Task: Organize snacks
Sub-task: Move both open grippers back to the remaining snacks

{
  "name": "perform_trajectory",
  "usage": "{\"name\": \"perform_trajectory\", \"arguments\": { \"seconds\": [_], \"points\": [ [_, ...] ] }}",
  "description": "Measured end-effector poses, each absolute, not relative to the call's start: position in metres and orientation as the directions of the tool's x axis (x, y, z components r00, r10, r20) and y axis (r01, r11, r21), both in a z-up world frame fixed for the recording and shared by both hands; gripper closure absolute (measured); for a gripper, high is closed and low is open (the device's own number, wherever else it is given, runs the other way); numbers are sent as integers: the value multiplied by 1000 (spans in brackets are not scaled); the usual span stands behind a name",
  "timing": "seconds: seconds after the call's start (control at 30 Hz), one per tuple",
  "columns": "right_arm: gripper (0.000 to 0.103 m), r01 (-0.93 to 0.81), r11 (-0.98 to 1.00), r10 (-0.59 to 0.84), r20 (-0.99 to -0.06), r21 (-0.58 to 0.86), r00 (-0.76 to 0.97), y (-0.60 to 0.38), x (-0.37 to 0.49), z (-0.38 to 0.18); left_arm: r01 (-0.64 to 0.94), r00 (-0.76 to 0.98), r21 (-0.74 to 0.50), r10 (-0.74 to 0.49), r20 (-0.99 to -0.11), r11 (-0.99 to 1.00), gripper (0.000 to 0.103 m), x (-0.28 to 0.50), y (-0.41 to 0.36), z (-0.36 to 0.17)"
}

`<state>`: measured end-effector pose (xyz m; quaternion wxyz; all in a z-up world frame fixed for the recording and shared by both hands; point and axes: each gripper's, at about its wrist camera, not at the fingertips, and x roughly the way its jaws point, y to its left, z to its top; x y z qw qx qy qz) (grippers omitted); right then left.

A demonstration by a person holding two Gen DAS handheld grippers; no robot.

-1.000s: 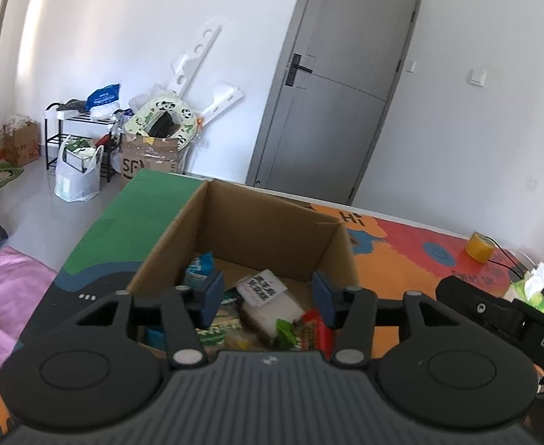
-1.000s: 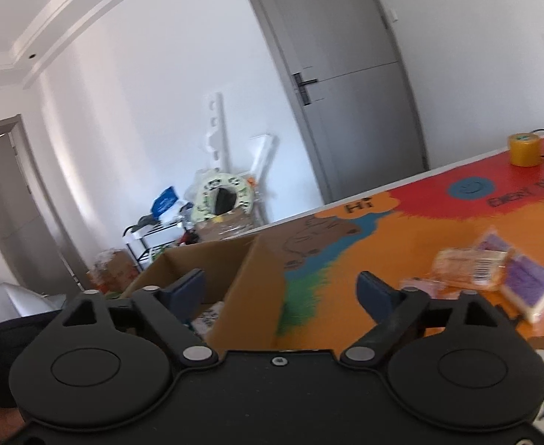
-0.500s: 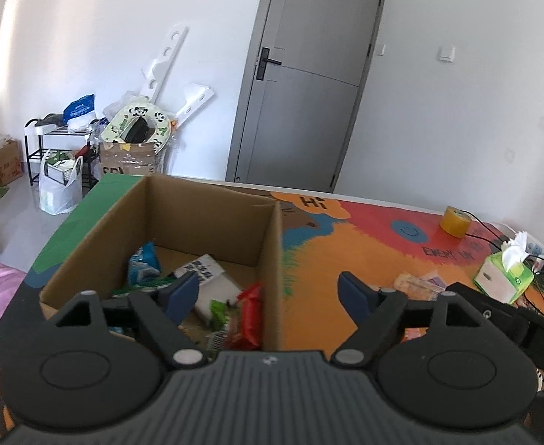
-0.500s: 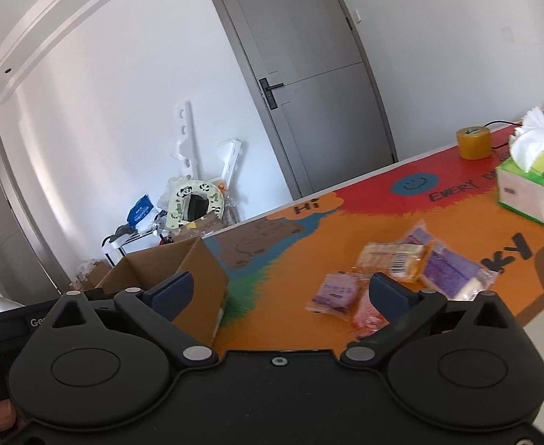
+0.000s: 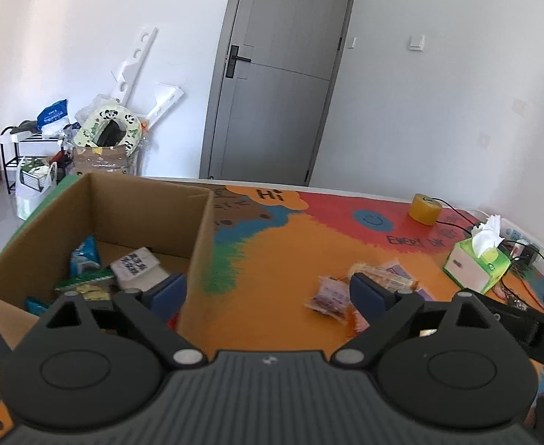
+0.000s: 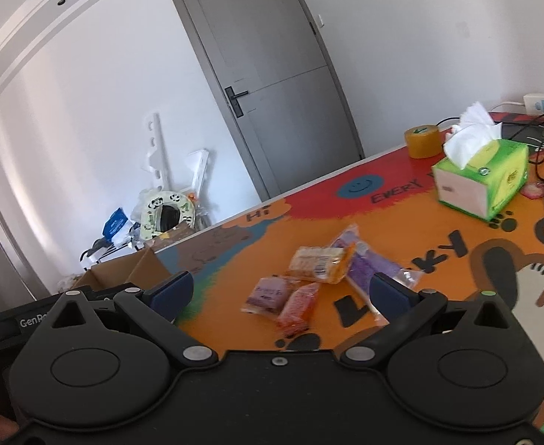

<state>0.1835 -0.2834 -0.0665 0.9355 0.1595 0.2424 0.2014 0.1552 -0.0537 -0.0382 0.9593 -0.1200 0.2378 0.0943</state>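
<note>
Now both grippers stand wide and hold nothing. The left gripper has its jaws opening, and only bare table shows between its 2 blue pads; no snack is between them. The right gripper has its jaws spread fully, and between them lie loose snacks, which the pads do not touch.

On the table, which has a colourful printed cover, the cardboard box stands at the left edge, open at the top. Inside it are several packets: a blue packet leaning on the left wall, a white packet with black print near the middle, and a green packet in front of them.

In the right wrist view, the loose snacks lie together near the middle of the table, well apart from the box. An orange packet with a white label lies over the end of a purple packet. Just beside them, nearer to the gripper, are a pale purple packet and a small red-orange packet, which touch each other.

Toward the far right corner stands a green tissue box with a white tissue sticking out, and behind it a roll of yellow tape near the far edge. Black cables lie beside the tissue box.
</note>
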Motion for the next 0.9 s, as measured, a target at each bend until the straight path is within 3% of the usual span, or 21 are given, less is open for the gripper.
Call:
{"name": "perform_trajectory", "arguments": {
  "seconds": [0.73,0.9],
  "points": [
    [1,-205,888,384,-418,411,823,-334,211,-93,-163,845,-200,32,-534,966,10,201,-97,-61],
    [12,-205,887,390,-433,414,813,-337,222,-100,-141,834,-203,6,-551,969,13,216,-107,-71]
  ]
}}
